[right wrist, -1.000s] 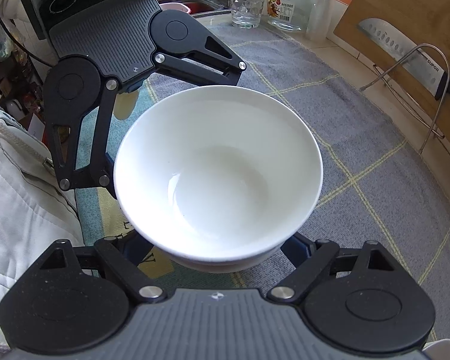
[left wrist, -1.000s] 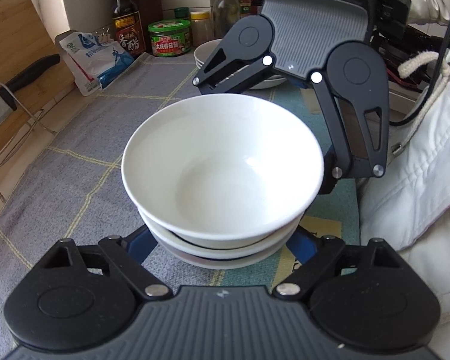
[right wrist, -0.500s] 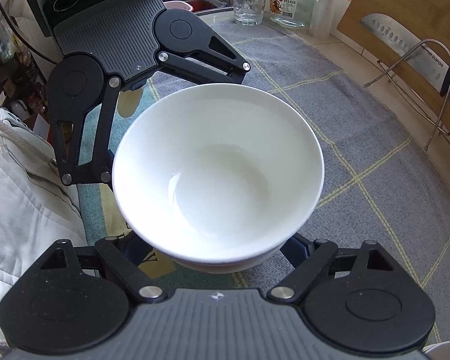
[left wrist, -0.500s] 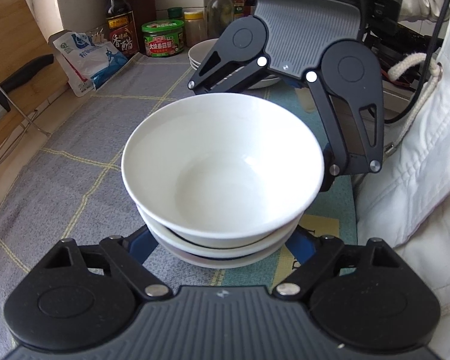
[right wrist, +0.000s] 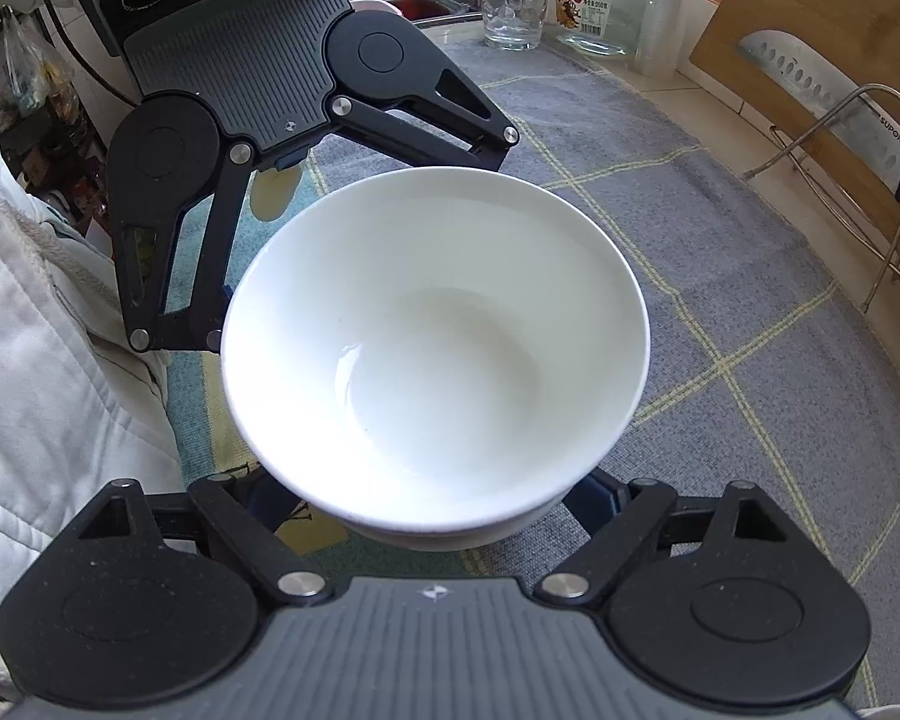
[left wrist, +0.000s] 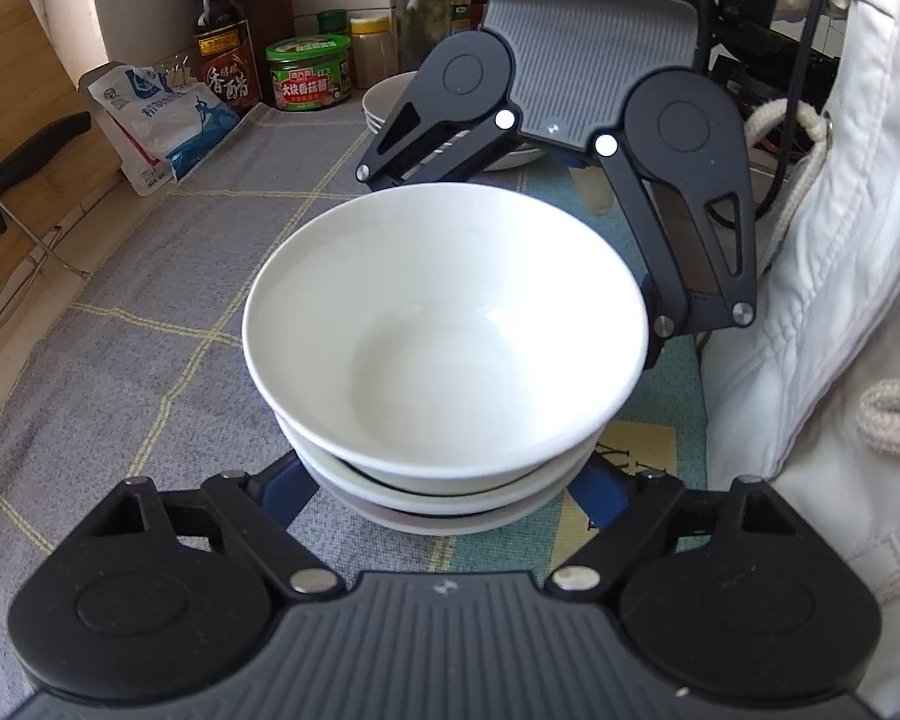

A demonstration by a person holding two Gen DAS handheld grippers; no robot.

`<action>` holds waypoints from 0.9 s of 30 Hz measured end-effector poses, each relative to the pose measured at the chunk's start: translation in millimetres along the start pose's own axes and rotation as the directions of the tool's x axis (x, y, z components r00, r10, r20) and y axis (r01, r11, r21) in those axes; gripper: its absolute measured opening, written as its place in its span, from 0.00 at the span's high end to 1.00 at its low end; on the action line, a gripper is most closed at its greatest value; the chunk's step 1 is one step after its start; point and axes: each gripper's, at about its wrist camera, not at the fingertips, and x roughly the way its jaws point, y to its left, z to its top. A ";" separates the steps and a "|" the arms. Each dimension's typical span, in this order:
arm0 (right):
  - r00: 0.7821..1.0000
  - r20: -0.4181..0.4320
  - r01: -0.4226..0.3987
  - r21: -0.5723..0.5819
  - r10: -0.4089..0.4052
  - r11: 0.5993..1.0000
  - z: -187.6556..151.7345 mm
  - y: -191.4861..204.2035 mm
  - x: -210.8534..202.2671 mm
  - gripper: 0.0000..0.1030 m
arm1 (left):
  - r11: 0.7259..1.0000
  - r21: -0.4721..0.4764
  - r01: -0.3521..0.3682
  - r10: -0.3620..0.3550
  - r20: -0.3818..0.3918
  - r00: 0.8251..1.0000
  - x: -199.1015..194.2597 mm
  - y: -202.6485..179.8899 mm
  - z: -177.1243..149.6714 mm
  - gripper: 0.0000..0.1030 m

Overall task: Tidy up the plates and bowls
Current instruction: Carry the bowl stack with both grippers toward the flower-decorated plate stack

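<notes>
A stack of white bowls (left wrist: 444, 348) stands on the grey checked cloth (left wrist: 150, 330), and its top bowl sits slightly askew. Both grippers face each other across this stack. My left gripper (left wrist: 444, 498) reaches in from the near side with a blue finger on each flank of the lower bowls. Its jaws are closing, and its pads are hidden under the rims. In the right wrist view the same stack (right wrist: 435, 354) lies between the blue fingers of my right gripper (right wrist: 435, 510). Those jaws are opening slightly, and their tips are also hidden.
More white dishes (left wrist: 390, 102) sit behind the right gripper. A sauce bottle (left wrist: 222, 48), green tin (left wrist: 309, 72) and blue-white bag (left wrist: 162, 114) line the wall. A glass (right wrist: 513, 6), jar (right wrist: 606, 6) and racked cleaver (right wrist: 828, 96) stand opposite. A person's white jacket (left wrist: 840, 300) borders the cloth.
</notes>
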 end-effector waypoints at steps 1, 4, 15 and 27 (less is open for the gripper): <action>1.000 -0.001 -0.002 0.000 0.002 1.000 0.1 -0.2 0.1 0.10 | 1.000 0.000 0.001 -0.001 0.000 1.000 -0.1 0.2 0.0 0.15; 1.000 -0.007 -0.008 0.000 0.008 1.000 0.8 -1.4 0.1 0.10 | 1.000 -0.002 0.003 -0.003 0.001 1.000 0.0 1.2 -0.1 0.15; 1.000 -0.007 0.015 0.001 -0.015 1.000 0.4 1.3 0.4 0.10 | 1.000 -0.010 -0.001 0.001 0.005 1.000 1.1 1.0 -0.3 0.15; 0.999 -0.014 0.040 0.003 -0.040 0.999 0.4 7.3 -1.6 0.11 | 1.000 -0.006 -0.018 0.018 -0.003 1.000 0.9 -5.0 3.0 0.15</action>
